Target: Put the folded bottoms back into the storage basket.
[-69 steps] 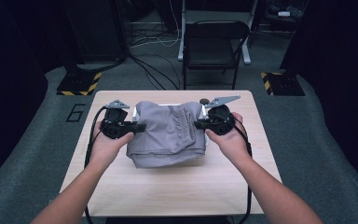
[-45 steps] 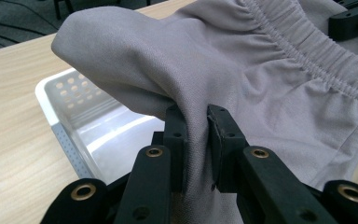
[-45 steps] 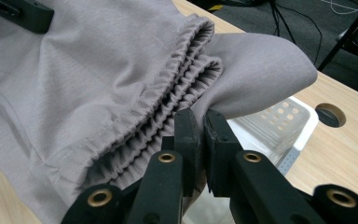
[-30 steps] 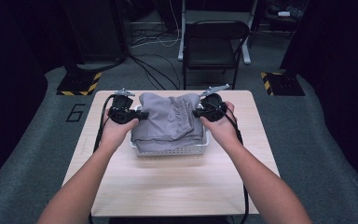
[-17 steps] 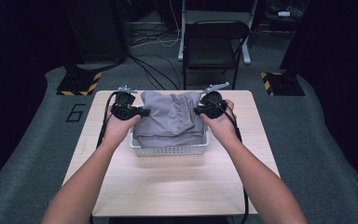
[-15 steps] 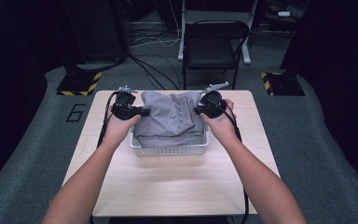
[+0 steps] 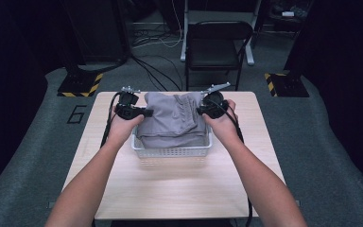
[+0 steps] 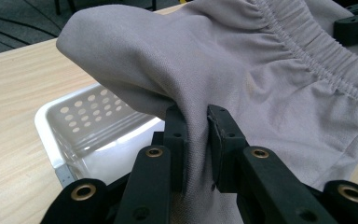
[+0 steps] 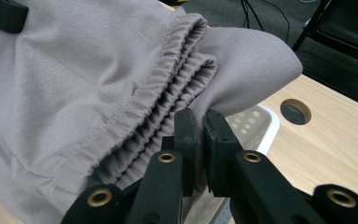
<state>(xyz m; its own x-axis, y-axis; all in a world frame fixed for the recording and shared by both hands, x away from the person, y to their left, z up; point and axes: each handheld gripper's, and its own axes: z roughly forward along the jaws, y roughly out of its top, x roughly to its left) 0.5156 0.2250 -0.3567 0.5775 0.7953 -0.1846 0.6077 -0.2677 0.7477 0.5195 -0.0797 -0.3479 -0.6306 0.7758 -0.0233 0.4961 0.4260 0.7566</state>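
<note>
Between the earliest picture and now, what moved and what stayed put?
Both grippers carried the folded grey garment away from the person, from the table's middle to over the white perforated basket, where it now rests. The left gripper and right gripper kept their jaws shut on its ends. Table and chair unchanged.

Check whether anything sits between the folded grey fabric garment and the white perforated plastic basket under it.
Nothing visible does. The folded grey fabric garment, pinched by the left gripper and right gripper, hangs over the white perforated plastic basket; the basket corner seen in the left gripper view is bare.
</note>
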